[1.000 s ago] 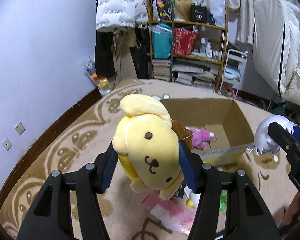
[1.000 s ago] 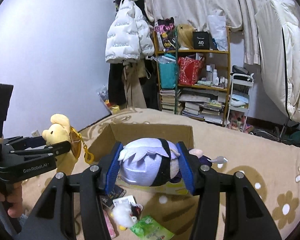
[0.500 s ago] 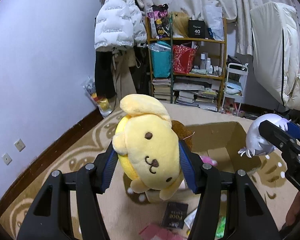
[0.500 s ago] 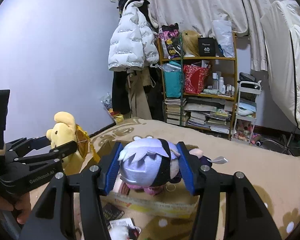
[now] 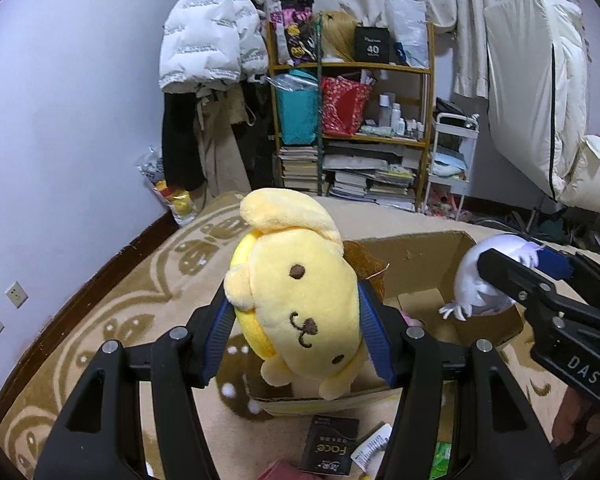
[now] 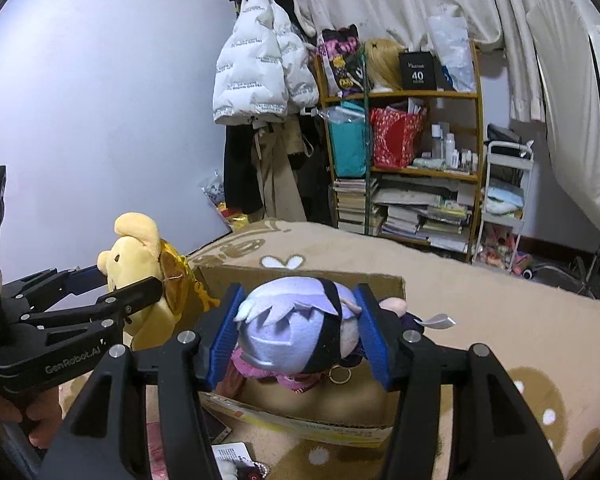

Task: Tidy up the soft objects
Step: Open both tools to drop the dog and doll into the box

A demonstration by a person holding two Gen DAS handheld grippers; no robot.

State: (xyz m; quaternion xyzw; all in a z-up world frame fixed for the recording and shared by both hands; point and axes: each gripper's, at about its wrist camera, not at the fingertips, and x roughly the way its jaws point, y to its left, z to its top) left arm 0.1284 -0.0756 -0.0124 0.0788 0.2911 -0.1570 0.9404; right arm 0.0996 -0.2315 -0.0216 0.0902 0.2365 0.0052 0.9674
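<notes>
Plush toys are sitting in both grippers above an open cardboard box (image 5: 428,264) that is resting on a beige patterned blanket (image 5: 140,308). The left gripper (image 5: 296,332) is pinching a yellow dog plush (image 5: 300,304) between its blue pads, jaws pressing in on both sides of the head; the face is pointing toward the camera and tilting, with one floppy ear sticking up at 12 o'clock. In the left wrist view the plush is hanging over the near left corner of the box. A brown piece attached to the plush is peeking out behind it at 2 o'clock.

The right gripper (image 6: 300,332) is clamping a lavender-haired doll plush (image 6: 296,332), jaws squeezing its head from either side, a black band crossing the hair. In the right wrist view the doll is hovering over the box interior, with pink fabric showing beneath it at 6 o'clock and a small metal ring (image 6: 337,374) dangling under it. From the left wrist view the same doll is appearing at 3 o'clock, above the right wall of the box.

On the blanket in front of the box, at 6 o'clock in the left wrist view, a black packet (image 5: 330,444) printed "Face" is lying among other small packets. At 12 o'clock a wooden shelf (image 5: 352,120) is standing against the far wall, with a white puffer jacket (image 5: 204,36) hanging at 11 o'clock
</notes>
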